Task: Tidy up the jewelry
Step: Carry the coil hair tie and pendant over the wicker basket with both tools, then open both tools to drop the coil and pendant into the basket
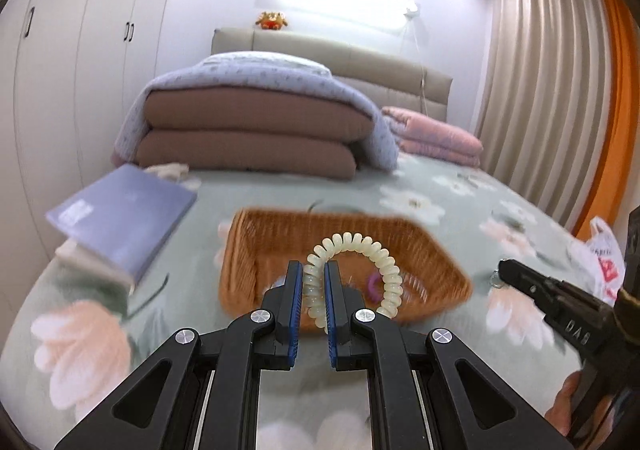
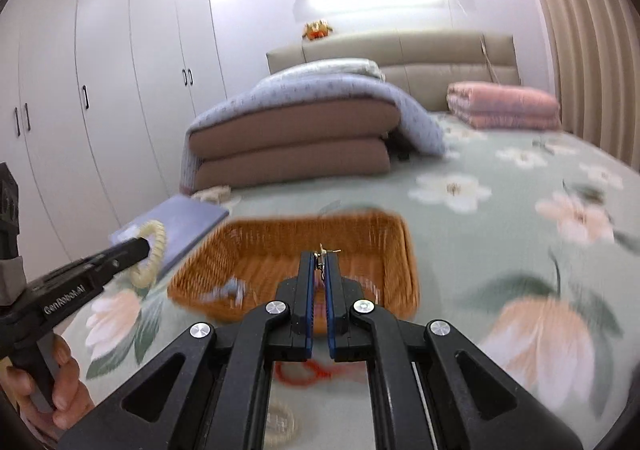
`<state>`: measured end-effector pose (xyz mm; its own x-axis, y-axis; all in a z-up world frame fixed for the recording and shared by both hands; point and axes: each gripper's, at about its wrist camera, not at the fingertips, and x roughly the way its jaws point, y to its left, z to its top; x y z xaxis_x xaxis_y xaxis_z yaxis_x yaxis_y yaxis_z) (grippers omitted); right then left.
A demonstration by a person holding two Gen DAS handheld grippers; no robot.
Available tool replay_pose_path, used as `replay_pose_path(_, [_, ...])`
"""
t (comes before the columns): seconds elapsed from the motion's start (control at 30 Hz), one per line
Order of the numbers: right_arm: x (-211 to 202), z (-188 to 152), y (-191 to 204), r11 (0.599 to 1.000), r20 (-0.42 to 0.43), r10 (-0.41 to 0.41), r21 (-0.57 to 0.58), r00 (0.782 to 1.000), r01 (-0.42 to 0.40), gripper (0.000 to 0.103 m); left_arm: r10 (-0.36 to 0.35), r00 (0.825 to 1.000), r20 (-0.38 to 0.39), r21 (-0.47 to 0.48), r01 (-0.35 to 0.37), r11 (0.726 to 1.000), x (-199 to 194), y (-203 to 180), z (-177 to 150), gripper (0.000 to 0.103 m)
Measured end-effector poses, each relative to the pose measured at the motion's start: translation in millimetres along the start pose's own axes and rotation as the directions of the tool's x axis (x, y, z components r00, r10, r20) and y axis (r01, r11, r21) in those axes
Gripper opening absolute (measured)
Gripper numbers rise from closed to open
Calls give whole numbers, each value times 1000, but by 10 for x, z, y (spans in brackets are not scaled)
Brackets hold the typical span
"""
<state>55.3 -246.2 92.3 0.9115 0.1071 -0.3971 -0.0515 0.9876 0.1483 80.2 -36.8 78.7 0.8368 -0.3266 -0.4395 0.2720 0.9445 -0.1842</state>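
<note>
My left gripper [image 1: 313, 270] is shut on a cream spiral coil bracelet [image 1: 372, 250], which loops up and over to the right above the wicker basket [image 1: 256, 238]. The same coil bracelet [image 2: 154, 254] shows at the left gripper [image 2: 140, 246] in the right wrist view. My right gripper [image 2: 320, 260] is shut on a small gold jewelry piece [image 2: 322, 250] that sticks out at its tips, above the basket [image 2: 400, 250]. In the left wrist view the right gripper [image 1: 504, 270] pinches a small metal bit. A purple ring [image 1: 374, 284] and a bluish item [image 2: 232, 288] lie in the basket.
A grey-blue book [image 1: 124, 213] lies left of the basket on the floral bedspread [image 1: 460, 205]. A red cord [image 2: 308, 370] and a pale ring [image 2: 280, 422] lie on the bed below my right gripper. Folded quilts [image 1: 248, 129] are behind, a plastic bag [image 1: 600, 258] at right.
</note>
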Motion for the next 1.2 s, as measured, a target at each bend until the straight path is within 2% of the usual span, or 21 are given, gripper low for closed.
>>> replay_pose_path(0.13, [321,174,1,1000,5,-4,-17,1000,4,6,1,1000,12,-21,-1,1000,261,-51,175,10])
replay_pose_path(0.27, [652,107,-76,999,11,-28,-27,1000,28,6,42,999,-7,-12,-42,999,666,-46,137,10])
replay_pose_path(0.43, [1010,-74,-253,1000,-94,10,26,996,-7,6,40,997,-67,-19,-41,999,977,90,-43,11])
replay_pose_path(0.6, [1160,-167,-349,998,-156,36,63,987,-26,6,42,994,-100,-24,-45,999,1106,131,-108,11])
replay_pose_path(0.7, [1194,-211,-388,996,-174,49,86,984,-34,8,44,995,-95,-14,-46,999,1106,115,-117,11])
replay_pose_path(0.77, [1199,-220,-419,993,-180,70,107,981,-51,13,33,996,-80,-13,-34,999,1079,108,-108,12])
replay_pose_path(0.8, [1190,-220,-429,992,-179,74,115,981,-54,17,27,997,-73,-19,-28,999,1060,109,-103,17])
replay_pose_path(0.83, [1177,-219,-444,991,-176,74,120,982,-53,31,17,997,-71,-26,-19,999,1043,111,-105,23])
replay_pose_path(0.87, [1160,-216,-454,991,-169,70,123,983,-49,39,8,998,-62,-32,-10,999,1021,119,-101,41])
replay_pose_path(0.9, [1142,-213,-456,991,-162,68,121,984,-48,39,12,999,-52,-35,-13,999,998,124,-103,53])
replay_pose_path(1.03, [1096,-211,-403,994,-153,67,97,986,-53,39,25,999,-21,-18,-26,1000,920,105,-93,53])
replay_pose_path(1.2, [1055,-216,-326,997,-148,59,65,987,-50,39,18,1000,-21,-11,-18,1000,873,91,-111,53])
